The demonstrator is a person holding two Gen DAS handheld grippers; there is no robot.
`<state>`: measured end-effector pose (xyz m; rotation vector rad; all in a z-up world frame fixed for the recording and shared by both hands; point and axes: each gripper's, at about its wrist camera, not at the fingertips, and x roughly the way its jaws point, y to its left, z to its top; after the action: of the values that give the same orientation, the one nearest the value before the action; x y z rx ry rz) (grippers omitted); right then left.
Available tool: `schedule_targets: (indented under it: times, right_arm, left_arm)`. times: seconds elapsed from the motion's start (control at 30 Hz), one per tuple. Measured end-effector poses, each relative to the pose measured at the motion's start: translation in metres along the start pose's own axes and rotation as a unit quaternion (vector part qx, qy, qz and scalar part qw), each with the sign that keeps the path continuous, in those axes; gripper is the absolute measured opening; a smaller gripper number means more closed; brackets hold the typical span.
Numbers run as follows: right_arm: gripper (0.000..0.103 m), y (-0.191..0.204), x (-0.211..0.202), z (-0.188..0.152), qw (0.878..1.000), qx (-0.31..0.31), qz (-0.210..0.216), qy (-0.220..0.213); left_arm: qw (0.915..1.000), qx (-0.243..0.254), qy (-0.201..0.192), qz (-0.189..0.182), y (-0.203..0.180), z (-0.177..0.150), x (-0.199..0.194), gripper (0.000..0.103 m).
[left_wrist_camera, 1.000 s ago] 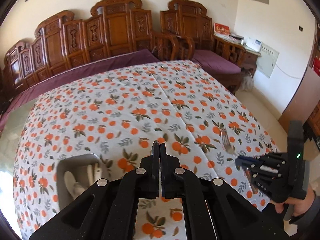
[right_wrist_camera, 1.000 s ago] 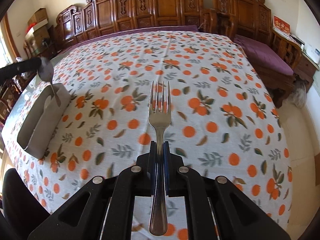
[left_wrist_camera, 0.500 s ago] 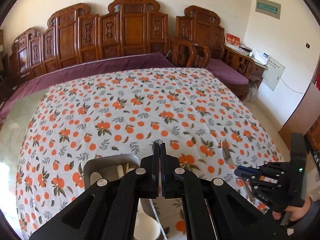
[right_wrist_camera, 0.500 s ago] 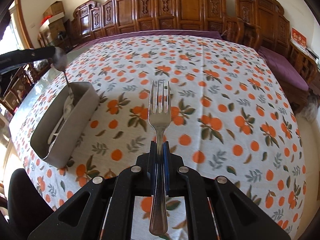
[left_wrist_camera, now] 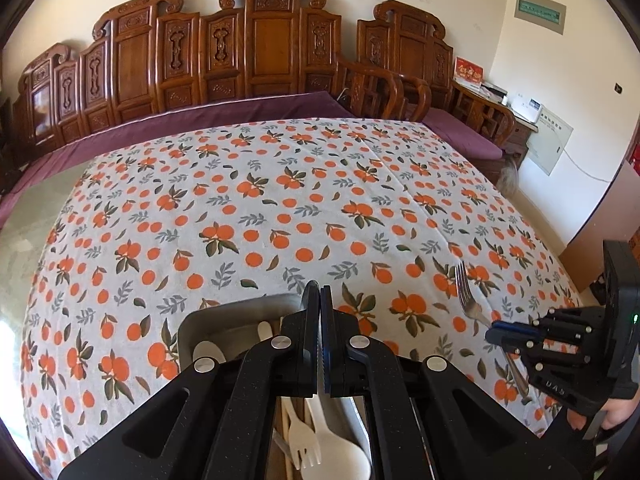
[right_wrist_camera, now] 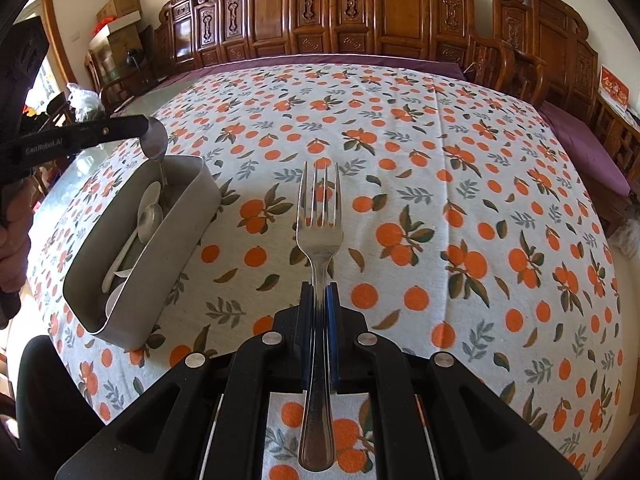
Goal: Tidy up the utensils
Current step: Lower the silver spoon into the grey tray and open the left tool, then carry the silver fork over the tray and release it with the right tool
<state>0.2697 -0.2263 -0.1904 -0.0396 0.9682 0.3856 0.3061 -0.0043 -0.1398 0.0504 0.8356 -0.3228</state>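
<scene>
Right black two-finger gripper [right_wrist_camera: 319,300] clamped on a polished steel fork [right_wrist_camera: 319,240], tines forward, above the orange-print white tablecloth [right_wrist_camera: 440,200]. Left black gripper [right_wrist_camera: 146,128] closed on a metal spoon [right_wrist_camera: 155,142], bowl upward (handle dipping into the container), over the grey rectangular metal utensil container [right_wrist_camera: 168,240] holding white plastic cutlery [left_wrist_camera: 320,436].

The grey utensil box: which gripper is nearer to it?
Left. The left gripper hangs right over the grey utensil box, holding a spoon; the right gripper is off beside it.
</scene>
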Motion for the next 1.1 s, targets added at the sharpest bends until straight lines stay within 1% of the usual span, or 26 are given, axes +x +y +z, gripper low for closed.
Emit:
schedule_targets:
  times: [0.07, 0.17, 0.3, 0.43, 0.63, 0.77, 0.87, 1.1]
  right_arm:
    - [0.008, 0.002, 0.001, 0.002, 1.000, -0.002, 0.001, -0.001]
    - [0.008, 0.008, -0.001, 0.005, 1.000, -0.005, 0.002, -0.004]
    - [0.008, 0.017, -0.004, 0.010, 1.000, -0.007, 0.005, -0.009]
    - [0.008, 0.030, -0.007, 0.013, 1.000, -0.013, 0.009, -0.014]
    - [0.008, 0.052, -0.010, 0.016, 0.999, -0.023, 0.016, -0.016]
    - [0.008, 0.065, -0.013, 0.017, 0.999, -0.031, 0.019, -0.019]
    - [0.008, 0.073, -0.015, 0.018, 0.999, -0.036, 0.020, -0.020]
    - [0.008, 0.087, -0.017, 0.017, 0.999, -0.046, 0.023, -0.018]
  left_arm:
    - [0.9999, 0.000, 0.001, -0.011, 0.001, -0.006, -0.003, 0.000]
    - [0.9998, 0.006, 0.001, -0.017, -0.001, -0.018, -0.011, 0.000]
    - [0.9998, 0.002, 0.010, -0.015, -0.001, -0.036, -0.022, 0.000]
    - [0.9997, -0.008, 0.024, -0.005, 0.003, -0.056, -0.028, 0.000]
    - [0.9982, -0.021, 0.052, 0.020, 0.012, -0.078, -0.027, 0.000]
    - [0.9974, -0.025, 0.062, 0.028, 0.016, -0.084, -0.026, 0.000]
    - [0.9960, -0.030, 0.077, 0.032, 0.020, -0.089, -0.022, 0.000]
    - [0.9942, -0.041, 0.091, 0.039, 0.027, -0.096, -0.018, 0.001]
